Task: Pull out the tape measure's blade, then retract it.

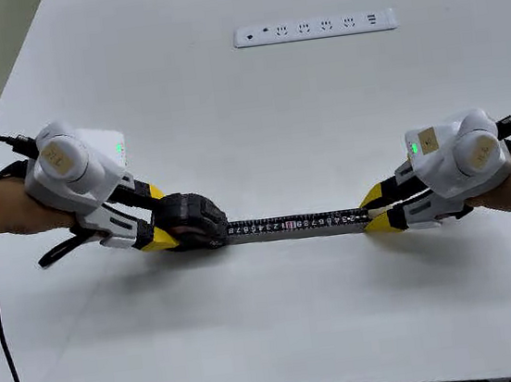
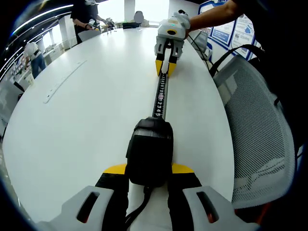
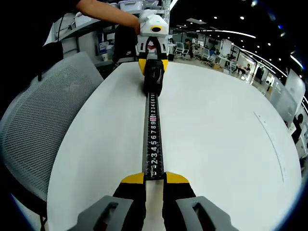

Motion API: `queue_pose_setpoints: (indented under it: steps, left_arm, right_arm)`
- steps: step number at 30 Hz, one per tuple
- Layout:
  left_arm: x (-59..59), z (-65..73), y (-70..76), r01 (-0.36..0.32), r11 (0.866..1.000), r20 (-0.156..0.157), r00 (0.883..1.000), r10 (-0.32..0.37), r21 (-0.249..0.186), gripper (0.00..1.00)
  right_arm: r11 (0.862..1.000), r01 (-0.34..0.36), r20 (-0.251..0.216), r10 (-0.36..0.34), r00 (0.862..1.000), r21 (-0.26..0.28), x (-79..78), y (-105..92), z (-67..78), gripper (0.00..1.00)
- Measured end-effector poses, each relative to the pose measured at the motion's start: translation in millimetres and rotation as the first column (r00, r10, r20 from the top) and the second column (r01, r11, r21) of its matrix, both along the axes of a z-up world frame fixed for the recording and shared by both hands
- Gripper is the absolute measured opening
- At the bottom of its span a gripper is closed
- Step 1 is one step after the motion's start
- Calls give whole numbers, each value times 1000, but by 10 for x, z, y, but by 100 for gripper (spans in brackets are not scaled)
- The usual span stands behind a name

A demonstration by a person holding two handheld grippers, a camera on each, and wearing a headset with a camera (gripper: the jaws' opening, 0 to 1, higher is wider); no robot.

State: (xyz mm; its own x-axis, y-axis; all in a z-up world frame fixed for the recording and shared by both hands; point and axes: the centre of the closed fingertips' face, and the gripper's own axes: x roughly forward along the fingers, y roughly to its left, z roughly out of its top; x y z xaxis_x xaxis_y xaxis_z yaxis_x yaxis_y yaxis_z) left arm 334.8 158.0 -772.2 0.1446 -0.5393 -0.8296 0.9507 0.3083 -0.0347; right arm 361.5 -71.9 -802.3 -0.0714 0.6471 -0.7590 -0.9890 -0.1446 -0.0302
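The black tape measure case [image 1: 189, 221] rests on the white table, held between the yellow-tipped jaws of my left gripper [image 1: 160, 223]. In the left gripper view the case [image 2: 149, 150] sits squarely between the jaws of that gripper [image 2: 149, 169]. Its dark blade [image 1: 297, 223] with white numbers runs right along the table to my right gripper [image 1: 376, 210], which is shut on the blade's end. In the right gripper view the blade [image 3: 153, 139] stretches from my right gripper [image 3: 154, 178] to the case [image 3: 153, 77] and the left gripper [image 3: 153, 61] beyond it.
A white power strip [image 1: 315, 27] lies flat at the far middle of the white table [image 1: 279, 309]. Black cables trail from both grippers off the near edge. A grey mesh chair [image 2: 260, 134] stands beside the table. People stand at the table's far end [image 2: 86, 17].
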Motion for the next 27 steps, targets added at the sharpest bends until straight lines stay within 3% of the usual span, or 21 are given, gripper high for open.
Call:
queue_pose_setpoints:
  steps: [27]
  left_arm:
    - [-4, 2, -9, 8, 1000, -7, 1000, -7, 11, 26]
  right_arm:
    - [999, 37, -5, -37, 999, -34, 47, -362, -1, 8]
